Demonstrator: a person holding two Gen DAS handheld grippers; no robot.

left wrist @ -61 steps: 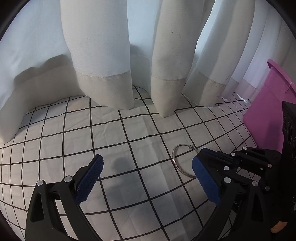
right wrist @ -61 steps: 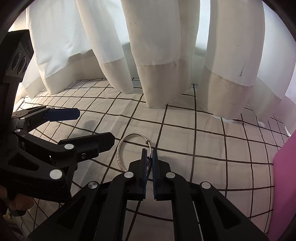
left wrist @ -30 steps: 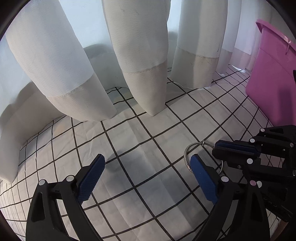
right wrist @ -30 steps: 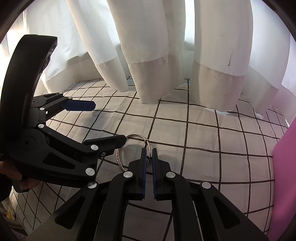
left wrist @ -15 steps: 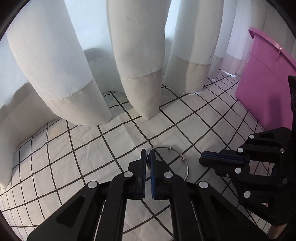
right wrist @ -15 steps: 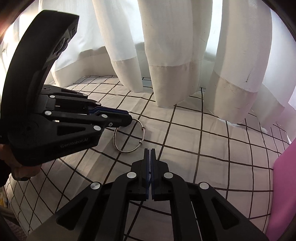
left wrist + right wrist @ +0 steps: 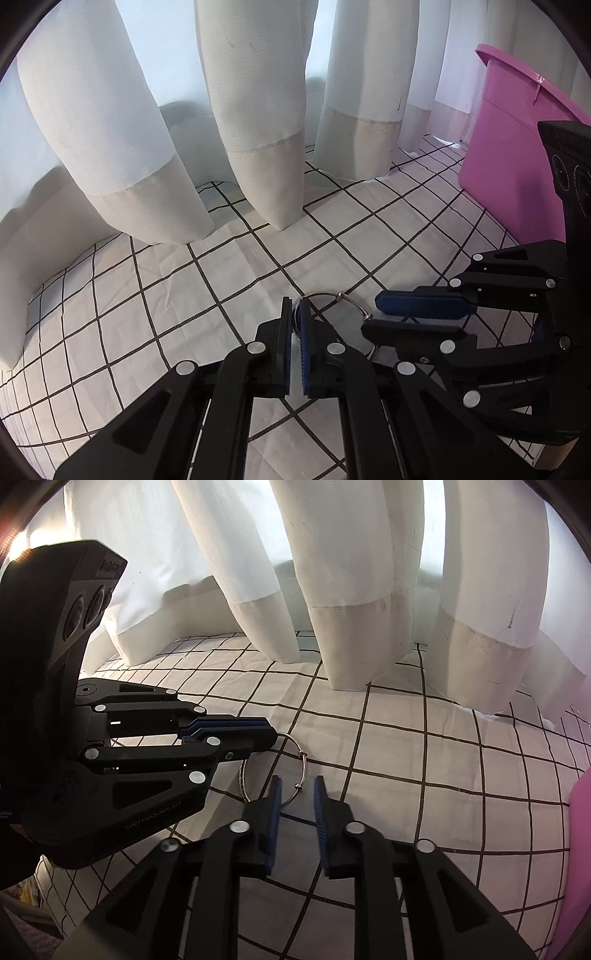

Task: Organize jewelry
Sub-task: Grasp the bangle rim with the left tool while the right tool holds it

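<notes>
Left gripper (image 7: 293,317) now clamping the bangle (image 7: 291,760); right gripper (image 7: 297,794) opening, letting go; handover nearly finished.

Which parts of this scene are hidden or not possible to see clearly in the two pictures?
- Bracelet: in the left wrist view, its lower arc is hidden behind both tools.
- Pink bin: its inside is not visible; the right edge of the picture and the right tool cut it off.
- Person's hand: in the right wrist view, dark and hidden behind the left tool.
- Curtain: what lies behind it is hidden.
</notes>
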